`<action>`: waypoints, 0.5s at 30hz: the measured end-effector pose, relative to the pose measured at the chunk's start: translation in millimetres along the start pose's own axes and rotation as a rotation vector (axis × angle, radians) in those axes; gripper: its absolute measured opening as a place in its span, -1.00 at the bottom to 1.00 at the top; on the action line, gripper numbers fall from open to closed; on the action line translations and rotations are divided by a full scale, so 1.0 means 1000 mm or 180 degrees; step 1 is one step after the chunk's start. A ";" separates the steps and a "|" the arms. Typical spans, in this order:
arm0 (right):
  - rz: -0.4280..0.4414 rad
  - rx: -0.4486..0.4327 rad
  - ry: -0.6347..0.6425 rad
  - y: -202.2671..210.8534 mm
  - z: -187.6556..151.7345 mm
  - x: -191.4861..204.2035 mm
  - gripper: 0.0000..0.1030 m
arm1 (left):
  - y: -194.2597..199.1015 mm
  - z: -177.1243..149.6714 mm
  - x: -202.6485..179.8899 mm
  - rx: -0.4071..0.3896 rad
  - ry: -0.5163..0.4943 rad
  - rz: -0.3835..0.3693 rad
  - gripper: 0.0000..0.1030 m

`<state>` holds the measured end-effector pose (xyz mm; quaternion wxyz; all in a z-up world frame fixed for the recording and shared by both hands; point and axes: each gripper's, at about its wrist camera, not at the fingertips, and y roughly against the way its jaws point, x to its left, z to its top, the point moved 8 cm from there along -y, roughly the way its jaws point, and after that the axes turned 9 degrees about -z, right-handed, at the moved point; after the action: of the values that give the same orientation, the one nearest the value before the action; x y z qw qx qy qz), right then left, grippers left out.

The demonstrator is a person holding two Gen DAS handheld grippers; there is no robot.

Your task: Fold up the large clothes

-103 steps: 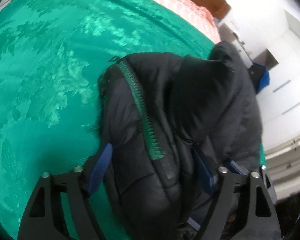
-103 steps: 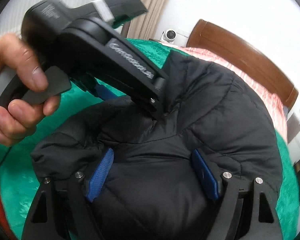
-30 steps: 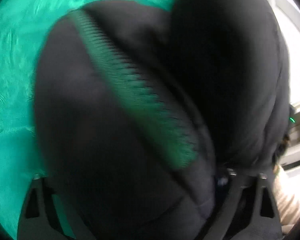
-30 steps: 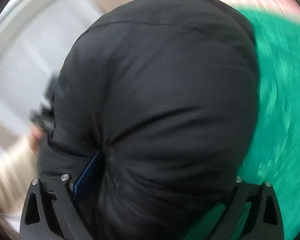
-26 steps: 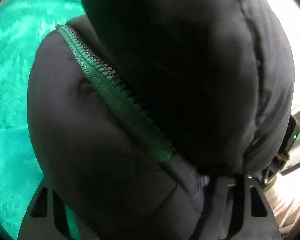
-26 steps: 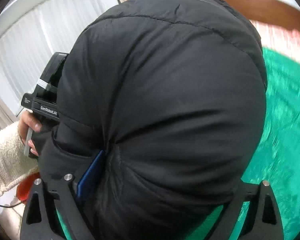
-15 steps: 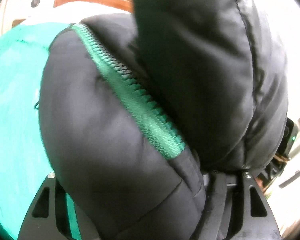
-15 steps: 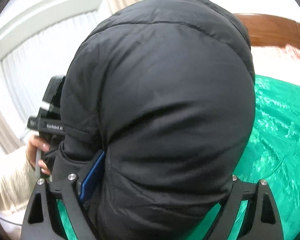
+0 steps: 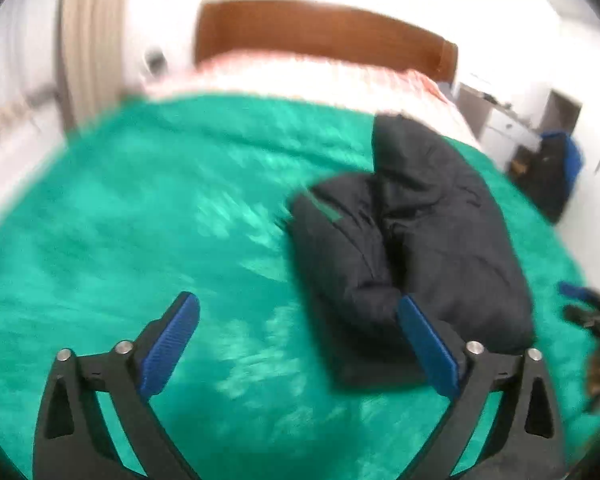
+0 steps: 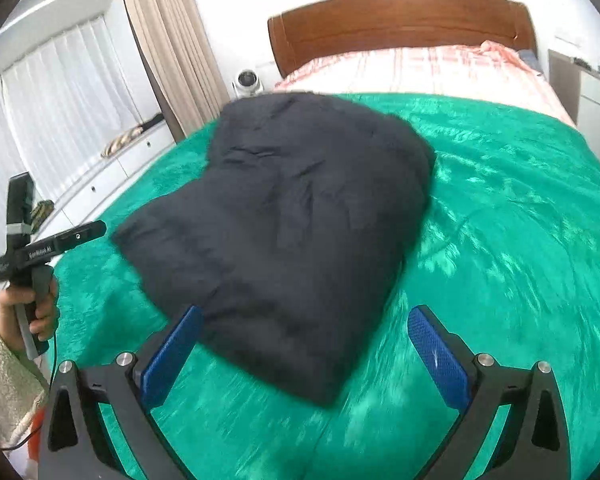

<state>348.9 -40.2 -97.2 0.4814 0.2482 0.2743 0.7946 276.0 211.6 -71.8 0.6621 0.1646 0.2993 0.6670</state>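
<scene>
A black puffer jacket lies folded in a thick bundle on the green bedspread, with a strip of green zipper showing. My left gripper hangs above and short of it, jaws opening wide; its blue pads touch nothing. In the right wrist view the jacket fills the middle. My right gripper is drawn back from its near edge, jaws opening, pads clear of the cloth. The left gripper shows at far left, held by a hand in a cream sleeve.
A wooden headboard and a pink striped sheet lie beyond the bedspread. Curtains and a white drawer unit line the left side. A small camera sits by the bed. Dark bags stand at right.
Both grippers carried the jacket bundle between their jaws; now it lies on the bed. Both have let go, opened wide and pulled up and back.
</scene>
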 end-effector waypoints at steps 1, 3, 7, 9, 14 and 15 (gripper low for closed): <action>-0.0072 -0.0145 0.0014 0.015 -0.002 -0.007 0.98 | 0.014 0.000 -0.003 -0.0133 -0.0070 0.0162 0.99; -0.0346 -0.0580 0.0082 0.059 0.006 -0.012 0.98 | 0.060 -0.012 -0.008 -0.0362 -0.0178 0.0451 0.99; -0.0601 -0.1398 0.0058 0.130 0.014 -0.009 1.00 | 0.105 -0.007 -0.028 -0.0589 -0.0368 0.0670 0.99; -0.0522 -0.1033 0.0096 0.131 0.001 -0.004 1.00 | 0.124 -0.010 -0.037 -0.0667 -0.0330 0.0847 1.00; -0.0754 -0.0762 0.0075 0.141 -0.027 -0.002 0.99 | 0.146 -0.030 -0.061 -0.0575 -0.0102 0.0803 1.00; -0.0815 -0.0869 0.0043 0.153 -0.032 0.001 1.00 | 0.149 -0.035 -0.067 -0.0539 -0.0090 0.0831 1.00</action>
<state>231.4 -105.0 -16.8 0.6059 0.1383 0.1965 0.7584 141.8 147.4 4.9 0.5854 0.1550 0.2087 0.7680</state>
